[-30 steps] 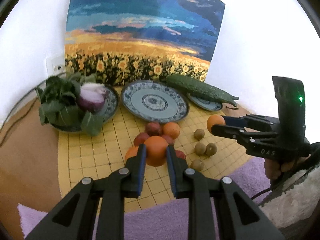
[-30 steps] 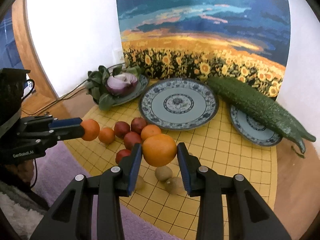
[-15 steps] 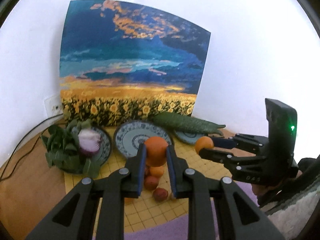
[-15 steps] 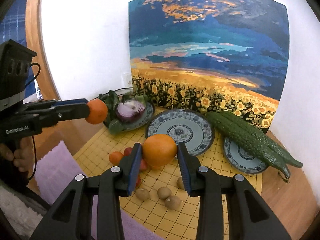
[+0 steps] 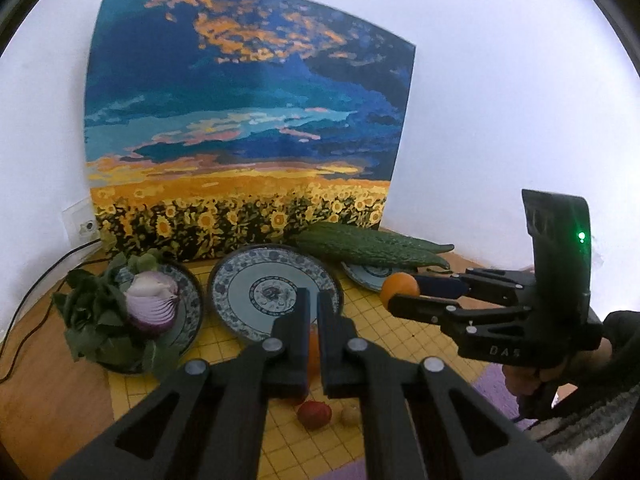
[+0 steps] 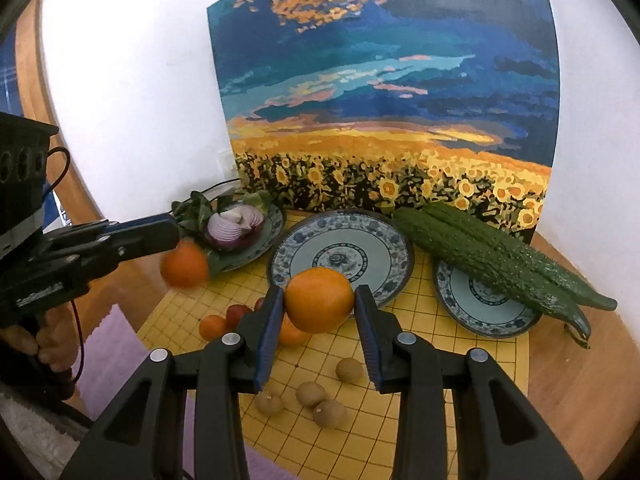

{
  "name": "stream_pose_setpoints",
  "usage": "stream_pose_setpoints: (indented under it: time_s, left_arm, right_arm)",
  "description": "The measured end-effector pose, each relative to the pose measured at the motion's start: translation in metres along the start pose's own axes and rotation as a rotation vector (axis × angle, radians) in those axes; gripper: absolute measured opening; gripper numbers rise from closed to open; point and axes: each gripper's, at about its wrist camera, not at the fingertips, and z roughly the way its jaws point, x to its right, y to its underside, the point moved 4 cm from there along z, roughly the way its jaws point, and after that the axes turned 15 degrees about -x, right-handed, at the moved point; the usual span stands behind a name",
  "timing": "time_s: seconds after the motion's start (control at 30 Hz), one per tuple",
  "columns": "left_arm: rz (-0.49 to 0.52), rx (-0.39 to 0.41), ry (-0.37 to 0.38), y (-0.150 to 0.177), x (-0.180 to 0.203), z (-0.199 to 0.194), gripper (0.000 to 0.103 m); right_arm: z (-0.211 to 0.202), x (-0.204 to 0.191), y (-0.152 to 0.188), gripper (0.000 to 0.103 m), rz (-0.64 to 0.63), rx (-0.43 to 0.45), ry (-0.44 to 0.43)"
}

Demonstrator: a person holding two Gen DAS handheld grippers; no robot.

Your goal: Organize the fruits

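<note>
Left gripper (image 5: 313,300): fingers together, its orange (image 6: 185,265) gone from them, blurred below the tips near the mat's (image 6: 460,368) left edge
Right gripper (image 6: 318,312): clamped on orange (image 6: 319,299), before the centre plate (image 6: 340,252)
Meaning: left fruit slipped, needs regrasping

My wooden worktop (image 6: 568,364) carries a yellow grid mat (image 6: 440,364) and a purple cloth (image 6: 108,344). On the mat lie three blue plates (image 6: 400,256), small oranges (image 6: 212,326), red fruits (image 6: 236,314) and brown longans (image 6: 310,394).
</note>
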Motion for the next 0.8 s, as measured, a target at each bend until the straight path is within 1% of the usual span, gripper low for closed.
stream_pose_setpoints:
  time_s: [0.13,0.2,0.3,0.4,0.5,0.53,0.57,0.6,0.63,0.67,0.8]
  left_arm:
    - [-0.015,-0.007,0.037,-0.007,-0.006,0.021,0.003]
    - [-0.024,-0.039,0.038,-0.005,-0.012,0.035,0.003]
    - [-0.08,-0.067,0.075,0.009,-0.028,0.044,0.003]
    - [-0.13,-0.107,0.074,0.027,-0.043,0.046,0.003]
    - [-0.161,-0.149,0.073,0.05,-0.057,0.037,0.005]
    - [-0.167,-0.154,0.079,0.055,-0.061,0.033,0.011]
    - [-0.173,-0.163,0.062,0.065,-0.067,0.023,0.018]
    - [-0.176,-0.166,0.044,0.071,-0.071,0.017,0.035]
    - [-0.179,-0.162,0.024,0.078,-0.076,0.006,0.045]
    - [-0.186,-0.15,0.011,0.086,-0.082,-0.007,0.047]
    - [-0.235,-0.123,-0.055,0.108,-0.104,-0.045,0.047]
  right_arm:
    - [0.016,0.009,-0.005,0.037,0.028,-0.026,-0.019]
    - [0.031,0.014,-0.007,0.037,0.052,-0.053,-0.016]
    - [0.044,0.018,-0.006,0.037,0.074,-0.091,-0.02]
    - [0.047,0.023,-0.001,0.037,0.103,-0.098,-0.03]
    - [0.051,0.028,0.001,0.037,0.129,-0.111,-0.027]
    - [0.052,0.028,0.002,0.037,0.133,-0.116,-0.028]
    - [0.052,0.027,0.003,0.037,0.132,-0.117,-0.029]
    - [0.051,0.026,0.004,0.037,0.128,-0.115,-0.03]
    - [0.051,0.024,0.005,0.037,0.122,-0.112,-0.031]
    - [0.05,0.022,0.006,0.037,0.116,-0.112,-0.034]
    - [0.056,0.007,0.008,0.037,0.062,-0.142,-0.041]
